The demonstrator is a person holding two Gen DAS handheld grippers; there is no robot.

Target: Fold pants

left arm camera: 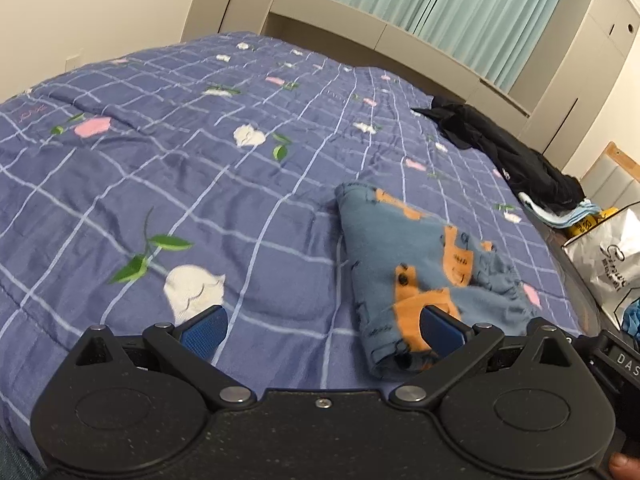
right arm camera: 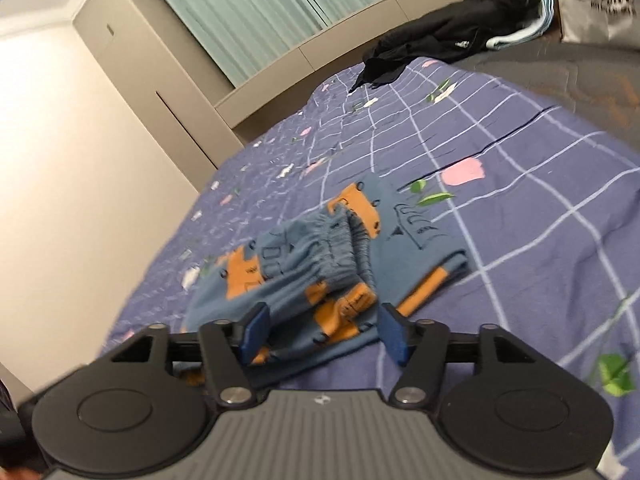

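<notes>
Pants [right arm camera: 320, 272], small and blue with orange vehicle prints, are lying folded into a compact bundle on the quilt [left arm camera: 160, 184], a blue checked bed cover with pink and white flowers. In the right wrist view the gathered elastic waistband is sitting on top of the bundle, bunched and slightly raised, not lying flat.

The right gripper [right arm camera: 320, 332] is hanging just in front of the pants with its jaws released; the near edge of the bundle is showing between the blue pads, but the pads are not pressing on it. The left gripper [left arm camera: 320, 330] is also standing wide apart and holding nothing, just to the left of the pants, with its right pad overlapping the bundle's near corner in its own view.

Judging from this, the folding is nearly done and the step in hand is letting go and tidying. To do it well, both tools would need to draw away without snagging the top layer, and the raised waistband may want a gentle press to flatten it.

Beyond the pants, at the quilt's far edge, dark clothes [left arm camera: 504, 152] are lying in a heap, with a bag [left arm camera: 608, 256] beside them.
</notes>
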